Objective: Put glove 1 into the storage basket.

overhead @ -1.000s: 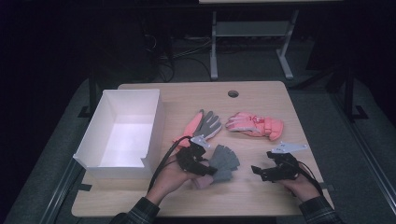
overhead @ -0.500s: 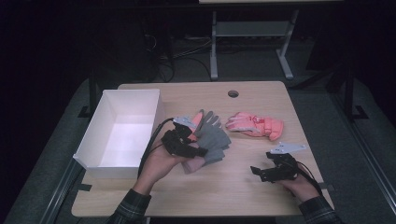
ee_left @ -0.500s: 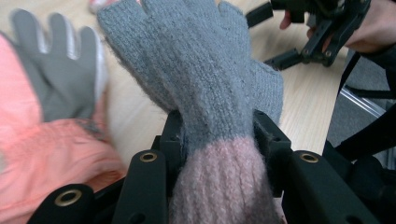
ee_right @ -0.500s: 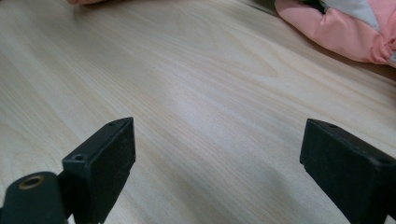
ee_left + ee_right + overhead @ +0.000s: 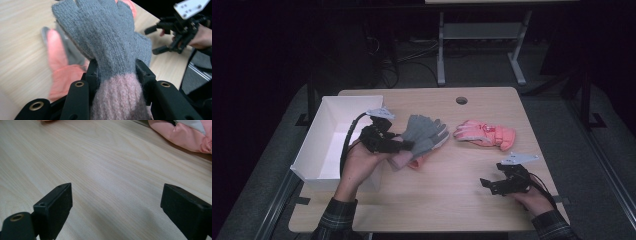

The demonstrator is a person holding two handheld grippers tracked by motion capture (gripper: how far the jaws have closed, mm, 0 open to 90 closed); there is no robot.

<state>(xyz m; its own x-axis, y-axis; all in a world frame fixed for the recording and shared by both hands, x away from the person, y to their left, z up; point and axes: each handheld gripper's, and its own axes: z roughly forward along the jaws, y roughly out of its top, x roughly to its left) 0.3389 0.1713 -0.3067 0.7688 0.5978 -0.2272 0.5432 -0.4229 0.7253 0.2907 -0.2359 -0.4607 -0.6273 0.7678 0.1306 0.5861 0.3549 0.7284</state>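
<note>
Gripping the grey knit glove [image 5: 107, 42] at the join between grey body and pink ribbed cuff, the left tongs [image 5: 404, 145] are clenched on it; jaws pinch the cuff from both sides in the left gripper view. Glove is lifted off the tabletop [image 5: 462, 200], hanging over the left-middle area just beside the white box [image 5: 319, 145].

Handling, my read: light, soft, floppy knit. No stiffness, so the fingers droop and swing. Not slippery, since the yarn grabs the jaw faces, and not fragile, though loops could snag on jaw corners. The cuff is the best hold: thicker, ribbed, bunches into a firm wad. Pinching fingertips would likely let it stretch and slip.

Right tongs [image 5: 486, 184] rest low near the front right edge, released, jaws wide apart with bare wood between them in the right gripper view.

Hard to make out:
- An orange-pink glove [image 5: 60, 75] lies on the wood under the grey one; it's blurred and partly covered, and whether the two touch I can't tell.
- The pink padded glove [image 5: 485, 134] sits well right of centre; cut off at the frame corner in the right gripper view.
- Box interior floor is partly hidden by its near wall and the left hand [image 5: 359, 167].
- Cuff end disappears behind the jaws.
</note>
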